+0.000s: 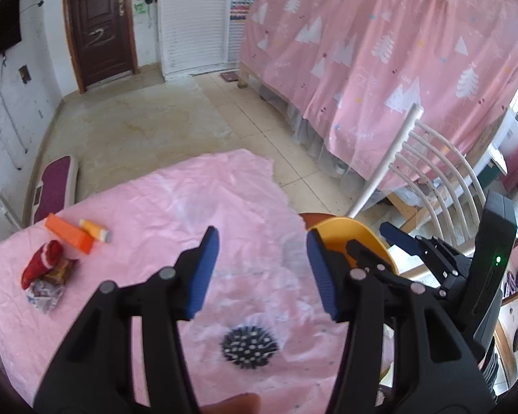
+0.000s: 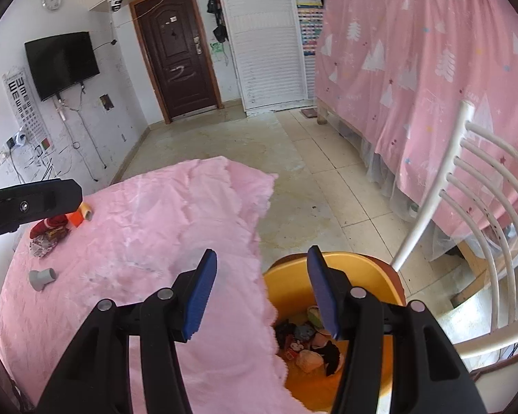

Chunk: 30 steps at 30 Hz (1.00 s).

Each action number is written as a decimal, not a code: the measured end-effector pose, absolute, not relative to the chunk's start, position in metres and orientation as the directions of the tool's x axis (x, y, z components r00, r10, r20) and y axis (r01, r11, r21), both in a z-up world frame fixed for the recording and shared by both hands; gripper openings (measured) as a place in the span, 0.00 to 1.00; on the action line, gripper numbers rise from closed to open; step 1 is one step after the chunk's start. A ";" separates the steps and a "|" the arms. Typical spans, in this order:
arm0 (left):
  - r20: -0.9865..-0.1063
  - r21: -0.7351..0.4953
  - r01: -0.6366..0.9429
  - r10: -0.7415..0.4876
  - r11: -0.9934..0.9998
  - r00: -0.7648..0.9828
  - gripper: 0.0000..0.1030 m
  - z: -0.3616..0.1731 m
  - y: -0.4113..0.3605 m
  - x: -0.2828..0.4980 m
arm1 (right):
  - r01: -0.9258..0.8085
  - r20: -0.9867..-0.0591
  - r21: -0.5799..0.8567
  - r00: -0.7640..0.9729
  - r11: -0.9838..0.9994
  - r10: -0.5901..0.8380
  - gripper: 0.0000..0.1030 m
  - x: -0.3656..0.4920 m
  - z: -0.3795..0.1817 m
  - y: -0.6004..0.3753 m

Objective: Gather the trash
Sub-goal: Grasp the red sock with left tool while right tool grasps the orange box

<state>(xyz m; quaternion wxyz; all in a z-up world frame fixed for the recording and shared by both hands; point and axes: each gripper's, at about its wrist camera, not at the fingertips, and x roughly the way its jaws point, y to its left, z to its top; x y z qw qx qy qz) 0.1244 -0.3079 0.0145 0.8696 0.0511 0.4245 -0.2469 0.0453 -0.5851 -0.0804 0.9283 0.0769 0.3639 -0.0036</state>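
Note:
My left gripper (image 1: 262, 272) is open and empty above the pink-covered table (image 1: 176, 207), with a black spiky ball (image 1: 249, 346) just below it. At the far left lie an orange box (image 1: 69, 233), a small orange tube (image 1: 95, 230), a red sock (image 1: 42, 263) and crumpled wrappers (image 1: 48, 289). My right gripper (image 2: 262, 289) is open and empty, over the table's right edge and the yellow bin (image 2: 328, 276), which holds several pieces of trash (image 2: 310, 345). A grey pipe fitting (image 2: 42, 277) lies on the table at left in the right wrist view.
A white slatted chair (image 2: 473, 227) stands right of the bin. A bed with pink curtain (image 2: 431, 86) fills the right side. Tiled floor (image 2: 293, 179) lies beyond the table. The left gripper's arm (image 2: 31, 203) shows at left in the right wrist view.

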 end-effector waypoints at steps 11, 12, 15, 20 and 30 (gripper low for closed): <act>-0.746 -0.158 0.376 -0.360 0.913 0.560 0.50 0.019 -0.231 0.138 | -0.043 -0.676 0.085 0.731 0.995 0.089 0.43 0.067 -0.063 -0.510; -0.745 -0.158 0.368 -0.355 0.916 0.564 0.50 0.019 -0.226 0.139 | -0.054 -0.677 0.080 0.730 0.995 0.094 0.43 0.069 -0.062 -0.503; -0.746 -0.152 0.334 -0.330 0.930 0.579 0.52 0.017 -0.205 0.144 | -0.084 -0.679 0.068 0.726 0.994 0.108 0.43 0.075 -0.059 -0.486; -0.756 -0.155 0.273 -0.292 0.949 0.586 0.52 0.014 -0.173 0.154 | -0.125 -0.684 0.056 0.718 0.991 0.129 0.43 0.084 -0.059 -0.459; -0.773 -0.157 0.191 -0.241 0.969 0.587 0.52 0.005 -0.125 0.170 | -0.185 -0.697 0.034 0.700 0.982 0.155 0.43 0.105 -0.059 -0.411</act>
